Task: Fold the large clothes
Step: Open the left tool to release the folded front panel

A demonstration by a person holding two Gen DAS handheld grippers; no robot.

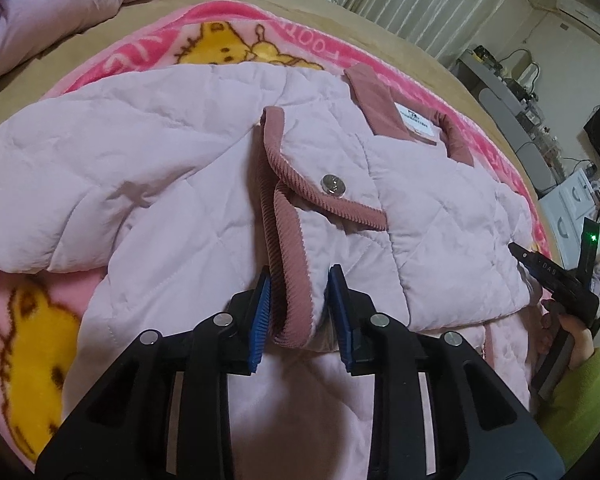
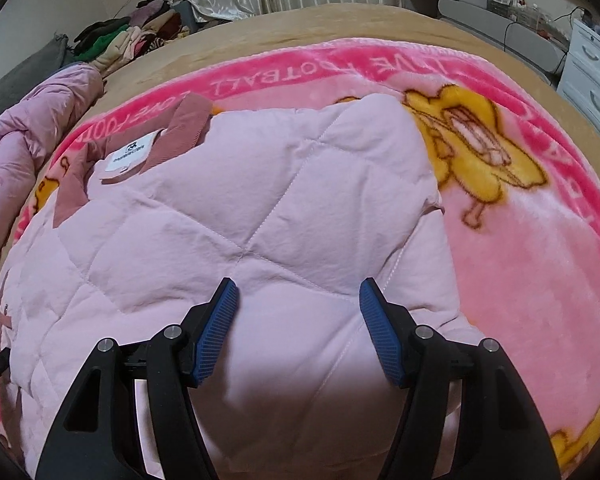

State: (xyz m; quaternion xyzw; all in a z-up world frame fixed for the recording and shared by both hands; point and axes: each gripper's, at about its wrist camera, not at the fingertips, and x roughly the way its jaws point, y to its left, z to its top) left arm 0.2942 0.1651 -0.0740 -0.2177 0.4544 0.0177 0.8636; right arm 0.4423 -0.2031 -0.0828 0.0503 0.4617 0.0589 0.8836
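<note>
I see the jacket point(image 1: 172, 168) spread on the blanket point(image 2: 532, 264). My left gripper point(image 1: 298, 280) has its pads apart around the ribbed cuff point(image 1: 288, 276), not pressing. My right gripper point(image 2: 298, 292) hangs spread over the quilted sleeve.

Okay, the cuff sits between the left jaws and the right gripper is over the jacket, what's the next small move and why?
Probably lower the right gripper and close it on the jacket. Its jaws stand apart over the quilted fabric with nothing gripped. The left gripper has its jaws barely apart around the ribbed cuff, which already lies folded across the front; whether the pads pinch it, I cannot tell.
</note>
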